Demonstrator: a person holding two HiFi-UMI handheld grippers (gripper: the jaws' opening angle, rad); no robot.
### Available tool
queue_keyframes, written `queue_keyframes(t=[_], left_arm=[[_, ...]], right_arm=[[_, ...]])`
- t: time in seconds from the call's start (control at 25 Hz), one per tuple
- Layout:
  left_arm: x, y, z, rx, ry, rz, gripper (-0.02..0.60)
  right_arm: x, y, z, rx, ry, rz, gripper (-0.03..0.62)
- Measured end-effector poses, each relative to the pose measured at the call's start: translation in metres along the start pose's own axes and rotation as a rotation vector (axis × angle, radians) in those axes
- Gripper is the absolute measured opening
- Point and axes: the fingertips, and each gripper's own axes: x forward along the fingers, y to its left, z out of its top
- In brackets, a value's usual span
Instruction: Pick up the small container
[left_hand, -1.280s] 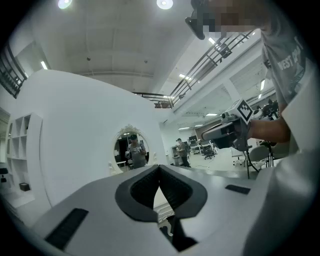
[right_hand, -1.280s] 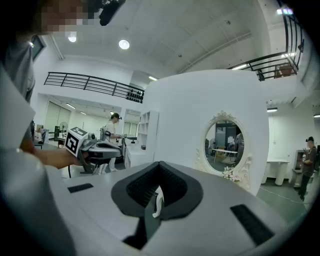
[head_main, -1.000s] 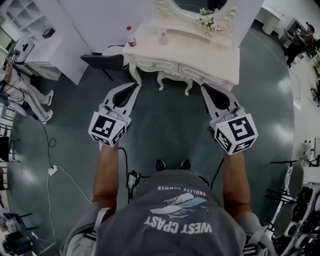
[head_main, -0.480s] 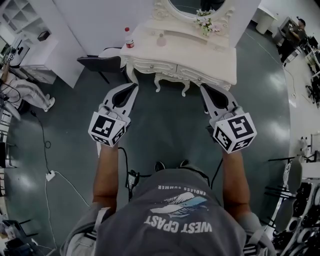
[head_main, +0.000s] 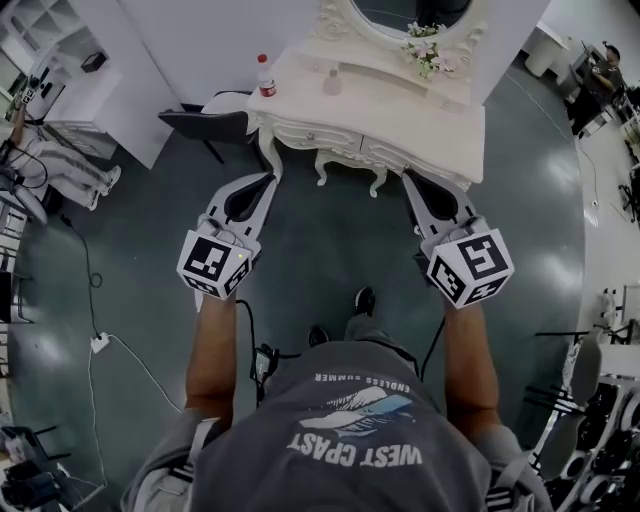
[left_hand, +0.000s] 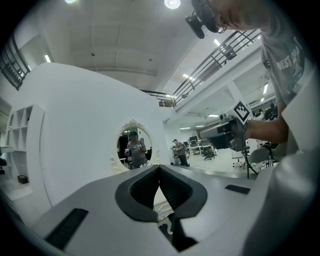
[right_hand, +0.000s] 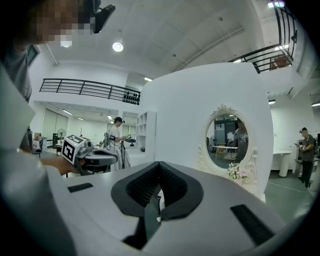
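Grippers were held out level ahead of the person, side by side and well apart, which suited a walk-up and not a reach: the left gripper and the right gripper each had its jaws pressed together with nothing between them, and both tips stopped short of the dressing table. The small container, judged to be the pale pinkish piece, stood upright near the back of the tabletop just below the mirror, probably set there as a vanity item, and neither gripper touched it. By count there were two grippers, one dressing table, one oval mirror, one small container, one red-capped bottle at the table's left corner, one spray of flowers towards the right, and one dark chair beside the table's left end
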Motion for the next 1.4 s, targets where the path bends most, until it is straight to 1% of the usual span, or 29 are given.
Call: queue_keyframes(t=[0.24, 0.68, 1.0, 1.2, 1.4], left_arm=[[0.031, 0.010, 0.001, 0.013, 0.044, 0.038, 0.017], [0.100, 0.030, -0.003, 0.023, 0.090, 0.125, 0.017], [0.145, 0.043, -0.006, 0.023, 0.124, 0.181, 0.017], [0.174, 0.041, -0.008, 0.030, 0.140, 0.190, 0.017], [0.198, 0.037, -0.013, 0.029, 0.158, 0.166, 0.017]], right_arm=[[0.028, -0.037, -0.004, 0.032, -0.007, 0.051, 0.025], [0.085, -0.113, -0.008, 0.052, -0.008, 0.153, 0.025], [0.120, -0.158, -0.008, 0.064, -0.007, 0.220, 0.025], [0.129, -0.188, -0.012, 0.072, -0.005, 0.235, 0.025], [0.130, -0.213, -0.018, 0.093, -0.002, 0.214, 0.025]])
